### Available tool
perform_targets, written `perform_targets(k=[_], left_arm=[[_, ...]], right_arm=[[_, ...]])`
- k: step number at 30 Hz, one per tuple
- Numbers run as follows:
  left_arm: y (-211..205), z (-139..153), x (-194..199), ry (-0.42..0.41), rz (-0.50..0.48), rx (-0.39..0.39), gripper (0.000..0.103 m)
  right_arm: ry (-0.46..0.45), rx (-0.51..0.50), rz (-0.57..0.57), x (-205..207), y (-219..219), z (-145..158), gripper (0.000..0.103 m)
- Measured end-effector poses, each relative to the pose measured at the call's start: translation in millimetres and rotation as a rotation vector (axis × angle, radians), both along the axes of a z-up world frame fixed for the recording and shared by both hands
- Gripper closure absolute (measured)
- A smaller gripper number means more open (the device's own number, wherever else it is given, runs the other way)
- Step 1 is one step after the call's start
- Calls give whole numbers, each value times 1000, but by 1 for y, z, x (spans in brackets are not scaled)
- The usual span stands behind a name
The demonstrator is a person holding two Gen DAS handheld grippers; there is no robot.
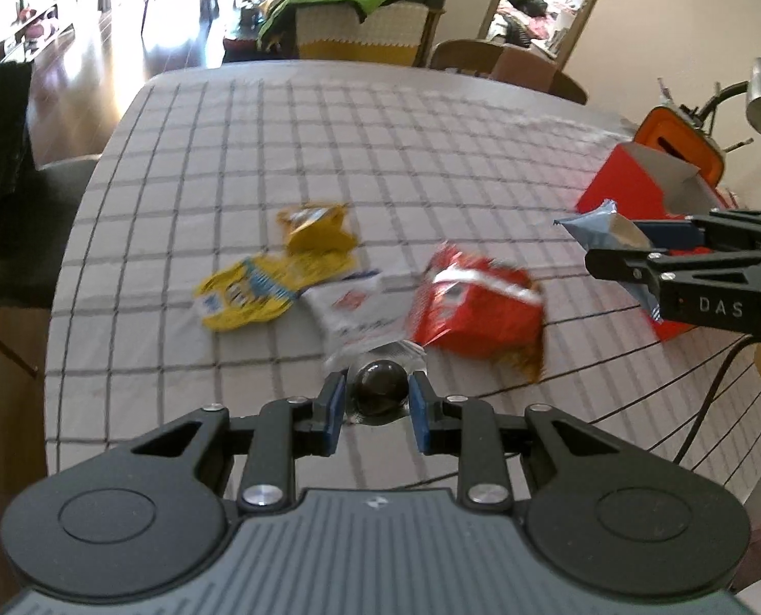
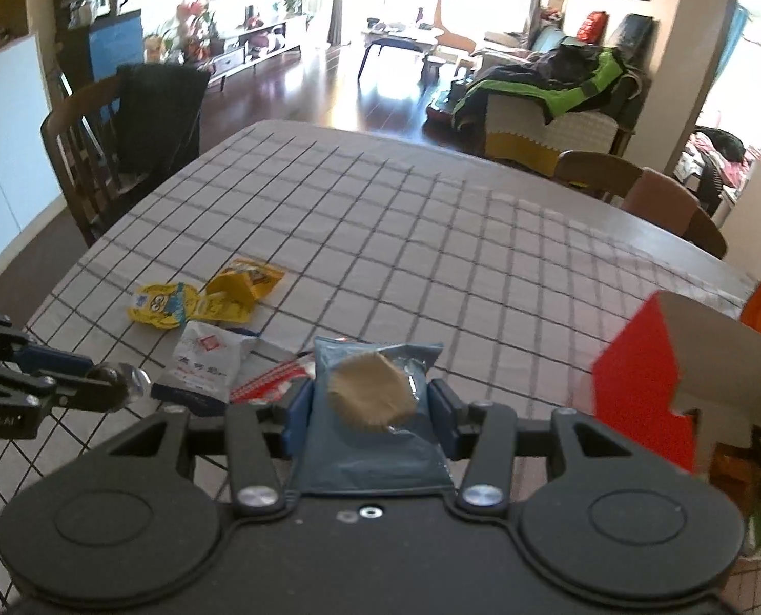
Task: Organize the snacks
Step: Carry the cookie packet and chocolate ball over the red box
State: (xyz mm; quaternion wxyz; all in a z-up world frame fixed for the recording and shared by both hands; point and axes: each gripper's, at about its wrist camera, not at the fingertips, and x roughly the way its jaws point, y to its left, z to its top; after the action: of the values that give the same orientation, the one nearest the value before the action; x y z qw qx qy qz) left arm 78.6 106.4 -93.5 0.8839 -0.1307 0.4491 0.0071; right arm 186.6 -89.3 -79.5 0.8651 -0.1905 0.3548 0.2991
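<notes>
Checked grey cloth covers the table (image 1: 329, 154), where yellow, white and red snack packets lie near. Left tongs (image 1: 375, 400) pinch a dark round wrapped sweet (image 1: 382, 390). Right tongs (image 2: 370, 410) pinch a blue-grey foil biscuit packet (image 2: 375, 410) left of the open red cardboard box (image 2: 641, 384).

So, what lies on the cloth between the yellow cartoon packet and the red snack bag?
A white packet with red print lies between the yellow cartoon packet and the red snack bag, in the left wrist view.

**My table and the snacks on it**

I see a big table (image 2: 431, 236) with a grey checked cloth. A yellow cartoon packet (image 2: 167, 306), a dark yellow packet (image 2: 249, 279), a white packet (image 2: 203, 359) and a red packet (image 1: 475, 302) lie close together on it. A red box (image 2: 646, 384) stands at the right side.
</notes>
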Motion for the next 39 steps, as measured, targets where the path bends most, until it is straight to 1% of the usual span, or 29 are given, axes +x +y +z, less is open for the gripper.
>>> perform_targets(k=[5,11,19,25,29,35,39], left_arm=[[-35,25,20,-47,-49,15,77],[-84,47,51,-88,-111,43,77],[-151,65,91,-116,-160,62,77],[-205,69,118,-122,-203,77,77],[-237,67,139,-114,-235,86,77],[-280,61,168,-85,-279,98,77],[-306,55,185,-58,-318,122,77]], right_arm=[[-41,47,-36,9,-38,20,56],[-79,86,-84,28,-89,35,56],[-109,101,-119,55,-155,38,56],[-104,111,-156,78,-203,35,56],[-88,120,-187,92,-236,30,56],[-64,107,-225,111,-284,18,56],[-37,84,-242,122,-306,8,56]])
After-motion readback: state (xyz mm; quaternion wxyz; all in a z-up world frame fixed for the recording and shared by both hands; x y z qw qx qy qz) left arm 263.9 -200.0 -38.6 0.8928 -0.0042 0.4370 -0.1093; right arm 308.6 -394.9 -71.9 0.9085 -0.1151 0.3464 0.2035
